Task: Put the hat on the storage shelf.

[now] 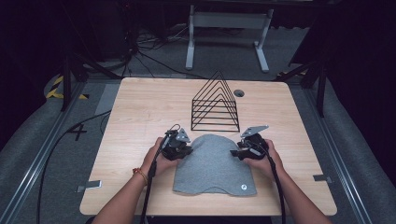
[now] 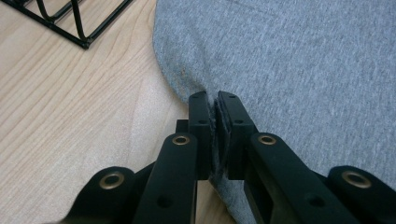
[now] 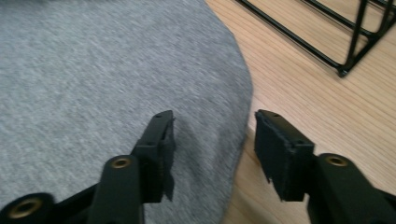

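A grey knit beanie (image 1: 212, 163) lies flat on the wooden table (image 1: 140, 107), its rounded top toward the far side. My left gripper (image 1: 187, 151) is at the beanie's left edge; in the left gripper view it (image 2: 215, 100) is shut on that edge of the grey beanie (image 2: 299, 56), with fabric pinched between the jaws. My right gripper (image 1: 235, 152) is at the beanie's right edge. In the right gripper view it (image 3: 212, 123) stands open, one jaw over the beanie (image 3: 102, 70) and the other over bare wood, straddling the edge.
A black wire rack (image 1: 215, 105) with triangular dividers stands just beyond the beanie; its base (image 2: 70, 23) (image 3: 327, 42) lies near both grippers. A small round grommet (image 1: 239, 93) sits in the table behind it. A white desk frame (image 1: 229, 32) stands on the floor beyond.
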Motion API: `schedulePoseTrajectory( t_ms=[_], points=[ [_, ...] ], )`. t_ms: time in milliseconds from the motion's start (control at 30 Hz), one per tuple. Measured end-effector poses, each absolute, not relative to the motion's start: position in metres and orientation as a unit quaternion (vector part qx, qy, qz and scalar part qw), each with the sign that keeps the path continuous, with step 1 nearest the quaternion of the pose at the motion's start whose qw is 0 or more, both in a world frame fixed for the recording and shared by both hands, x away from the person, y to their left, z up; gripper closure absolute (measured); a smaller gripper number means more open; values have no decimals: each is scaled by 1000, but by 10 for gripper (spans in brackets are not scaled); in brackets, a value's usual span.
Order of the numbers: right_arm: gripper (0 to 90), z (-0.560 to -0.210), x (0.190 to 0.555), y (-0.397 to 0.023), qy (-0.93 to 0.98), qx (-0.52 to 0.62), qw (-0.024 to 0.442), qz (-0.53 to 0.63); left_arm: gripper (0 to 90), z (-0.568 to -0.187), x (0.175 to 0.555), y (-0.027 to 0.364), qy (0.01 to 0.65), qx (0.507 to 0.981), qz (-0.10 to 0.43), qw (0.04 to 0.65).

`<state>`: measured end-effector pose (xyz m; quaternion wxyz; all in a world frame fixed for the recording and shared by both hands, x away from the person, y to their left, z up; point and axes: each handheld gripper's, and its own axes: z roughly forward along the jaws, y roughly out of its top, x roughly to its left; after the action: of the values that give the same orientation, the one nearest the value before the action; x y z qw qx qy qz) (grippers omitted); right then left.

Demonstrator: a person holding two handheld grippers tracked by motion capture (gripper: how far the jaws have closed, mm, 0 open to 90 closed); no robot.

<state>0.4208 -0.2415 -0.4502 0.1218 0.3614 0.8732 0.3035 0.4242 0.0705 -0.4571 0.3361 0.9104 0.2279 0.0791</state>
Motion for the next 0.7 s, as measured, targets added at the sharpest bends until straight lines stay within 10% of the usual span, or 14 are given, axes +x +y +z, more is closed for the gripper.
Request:
schedulePoseTrajectory(
  t_ms=[100, 367, 700],
  points=[
    [455, -450, 417, -242, 875, 363, 123, 295, 851, -458, 424, 71, 225, 912, 78, 333],
    [824, -449, 409, -236, 880, 349, 97, 307, 850, -458, 424, 69, 226, 912, 83, 332],
    [852, -418, 396, -243, 861, 332, 133, 361, 854, -418, 413, 72, 203, 891, 114, 389]
  ],
)
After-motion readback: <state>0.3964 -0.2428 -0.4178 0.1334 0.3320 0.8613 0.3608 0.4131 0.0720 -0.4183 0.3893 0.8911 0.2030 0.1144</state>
